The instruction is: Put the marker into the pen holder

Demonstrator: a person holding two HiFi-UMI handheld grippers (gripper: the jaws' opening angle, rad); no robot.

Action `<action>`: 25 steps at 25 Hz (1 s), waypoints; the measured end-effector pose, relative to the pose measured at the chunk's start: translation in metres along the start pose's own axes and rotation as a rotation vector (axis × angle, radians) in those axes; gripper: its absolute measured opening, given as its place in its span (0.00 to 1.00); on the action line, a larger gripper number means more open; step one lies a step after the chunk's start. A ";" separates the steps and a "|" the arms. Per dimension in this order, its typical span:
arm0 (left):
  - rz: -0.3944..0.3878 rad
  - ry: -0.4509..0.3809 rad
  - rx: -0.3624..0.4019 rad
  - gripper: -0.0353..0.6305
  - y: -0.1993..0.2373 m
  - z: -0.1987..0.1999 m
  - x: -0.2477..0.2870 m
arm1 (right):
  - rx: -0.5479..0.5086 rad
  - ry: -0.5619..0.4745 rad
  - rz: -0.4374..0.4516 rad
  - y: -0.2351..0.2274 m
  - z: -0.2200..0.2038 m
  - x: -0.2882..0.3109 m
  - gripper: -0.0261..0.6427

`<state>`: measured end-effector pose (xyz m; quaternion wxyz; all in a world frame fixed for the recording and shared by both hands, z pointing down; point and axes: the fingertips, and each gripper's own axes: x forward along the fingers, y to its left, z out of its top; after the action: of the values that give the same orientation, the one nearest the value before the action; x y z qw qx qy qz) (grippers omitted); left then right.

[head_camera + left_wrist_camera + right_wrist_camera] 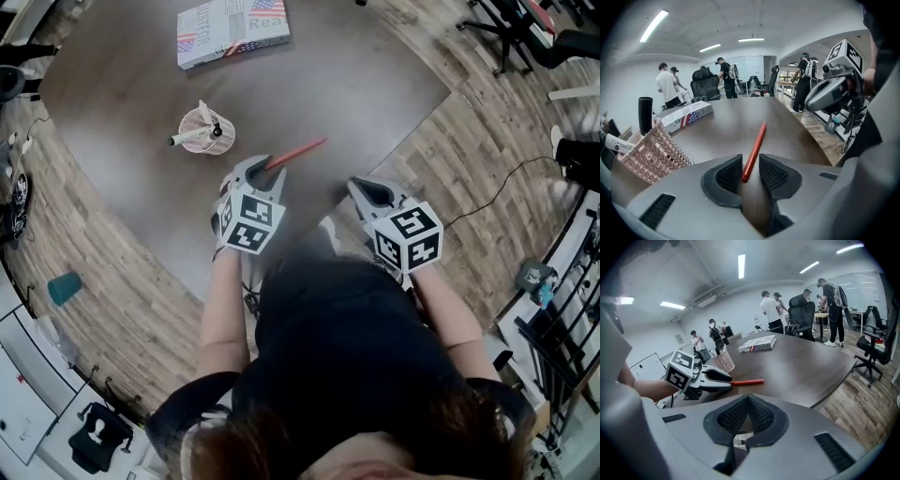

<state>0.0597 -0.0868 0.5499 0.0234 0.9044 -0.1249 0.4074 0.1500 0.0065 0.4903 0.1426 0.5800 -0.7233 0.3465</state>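
Left gripper view: along the left gripper, jaws set wide apart, with the near end of the red marker between the pads — close against the left pad, clear of the right one, not clamped. Lying flat on the dark table, pointing away from the jaws. Off to the left, near the marker but apart from it, the pink woven pen holder, upright, with a black-topped pen and a white one in it. Farther back on the table, a book with a flag-pattern cover.

Right gripper view: the right gripper, jaws closed tip to tip, nothing between them. Held near the table's edge, beside the left gripper, well clear of marker and holder.

Head view: both grippers side by side in the person's hands — marker reaching from the left jaws toward the table's middle.
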 end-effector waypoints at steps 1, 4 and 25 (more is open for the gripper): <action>-0.008 0.003 -0.004 0.24 0.001 -0.001 0.001 | -0.002 0.003 0.005 0.000 0.002 0.002 0.06; -0.038 0.007 -0.015 0.23 0.002 -0.002 0.003 | -0.006 0.011 0.015 -0.002 0.009 0.010 0.06; -0.159 -0.092 -0.005 0.15 -0.002 0.004 -0.004 | -0.031 0.046 0.060 -0.008 0.048 0.054 0.06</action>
<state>0.0607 -0.0845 0.5443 0.0521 0.9291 -0.0546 0.3621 0.1516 -0.0662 0.4916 0.1576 0.5476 -0.7423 0.3526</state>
